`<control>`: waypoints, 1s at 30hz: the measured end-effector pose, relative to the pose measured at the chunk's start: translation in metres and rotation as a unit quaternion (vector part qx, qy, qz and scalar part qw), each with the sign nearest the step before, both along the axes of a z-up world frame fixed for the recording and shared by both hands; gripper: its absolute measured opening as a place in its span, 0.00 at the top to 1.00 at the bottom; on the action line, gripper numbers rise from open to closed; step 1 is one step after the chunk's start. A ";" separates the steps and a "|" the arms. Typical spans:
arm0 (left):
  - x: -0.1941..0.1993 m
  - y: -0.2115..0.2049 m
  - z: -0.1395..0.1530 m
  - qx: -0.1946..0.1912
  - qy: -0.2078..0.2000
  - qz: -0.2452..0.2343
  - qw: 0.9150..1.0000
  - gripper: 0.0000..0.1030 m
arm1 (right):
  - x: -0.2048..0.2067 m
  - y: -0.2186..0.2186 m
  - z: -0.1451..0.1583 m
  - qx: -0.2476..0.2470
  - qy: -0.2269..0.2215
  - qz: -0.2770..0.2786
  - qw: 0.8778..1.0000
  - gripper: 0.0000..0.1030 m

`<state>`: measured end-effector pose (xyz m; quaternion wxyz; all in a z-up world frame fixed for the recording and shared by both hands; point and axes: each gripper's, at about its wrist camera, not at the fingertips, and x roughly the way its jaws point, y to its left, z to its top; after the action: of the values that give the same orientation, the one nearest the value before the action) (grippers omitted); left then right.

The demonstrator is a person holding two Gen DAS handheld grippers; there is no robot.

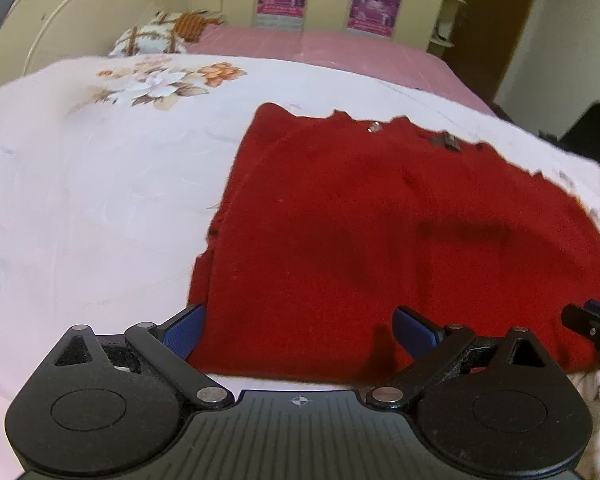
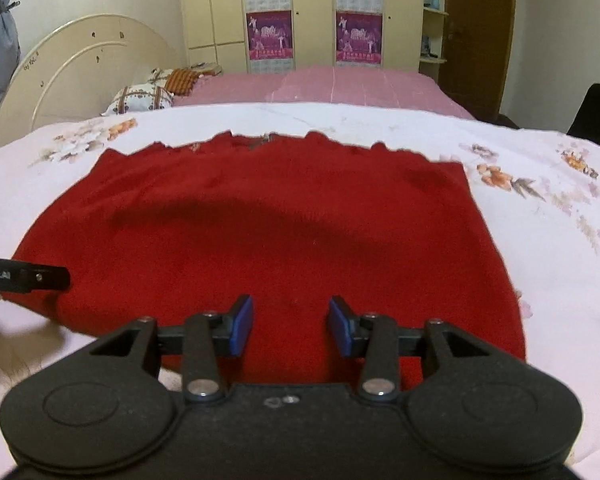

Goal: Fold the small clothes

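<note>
**Red garment flat on the bed, both claws open at its near hem**

A red garment (image 1: pixel 380 216) lies spread on the pale floral sheet (image 1: pixel 80 200) that covers the near part of the bed. In the right wrist view the same red garment (image 2: pixel 268 232) fills the middle of the frame, its ragged far edge toward 12 o'clock and its near hem under the gripper. Small metal bits, perhaps snaps or a clasp, show along the far edge at about 1 o'clock in the left wrist view; they are too blurred to name.

The left gripper (image 1: pixel 296 332) has its jaws spread wide and holds nothing; its left pad sits at the garment's left edge, and the right pad is over the red cloth. The right gripper (image 2: pixel 291 326) is likewise released, jaws apart over the near hem, with no cloth pinched between them. Each gripper's tip shows in the other's view, at 3 o'clock and 9 o'clock.

The garment looks broad and roughly rectangular. Whether it is already doubled over once cannot be told from the cloth's surface. As a judgement, the folding is at an early or middle stage: the piece is smoothed out, and a further fold, probably from the near hem toward 12 o'clock, is not yet started.
</note>
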<state>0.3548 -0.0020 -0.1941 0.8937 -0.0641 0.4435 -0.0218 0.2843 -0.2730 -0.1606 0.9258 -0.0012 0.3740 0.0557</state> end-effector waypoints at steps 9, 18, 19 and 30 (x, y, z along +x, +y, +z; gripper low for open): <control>0.026 -0.019 0.011 -0.012 -0.025 -0.014 1.000 0.04 | 0.031 0.013 0.011 0.005 -0.024 0.015 1.000 0.59; 0.071 -0.022 -0.003 0.013 -0.022 0.010 1.000 0.04 | 0.063 0.025 0.015 0.003 -0.040 0.019 0.999 0.58; 0.076 -0.021 -0.008 0.012 -0.015 0.011 1.000 0.04 | 0.067 0.027 0.014 0.004 -0.040 0.021 0.999 0.58; 0.063 -0.013 -0.006 -0.007 -0.010 0.013 1.000 0.00 | 0.077 0.035 -0.014 -0.030 -0.016 0.028 0.999 0.54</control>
<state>0.4180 -0.0154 -0.1998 0.8978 -0.0752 0.4338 -0.0141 0.3614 -0.2376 -0.1746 0.9293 -0.0406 0.3603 0.0698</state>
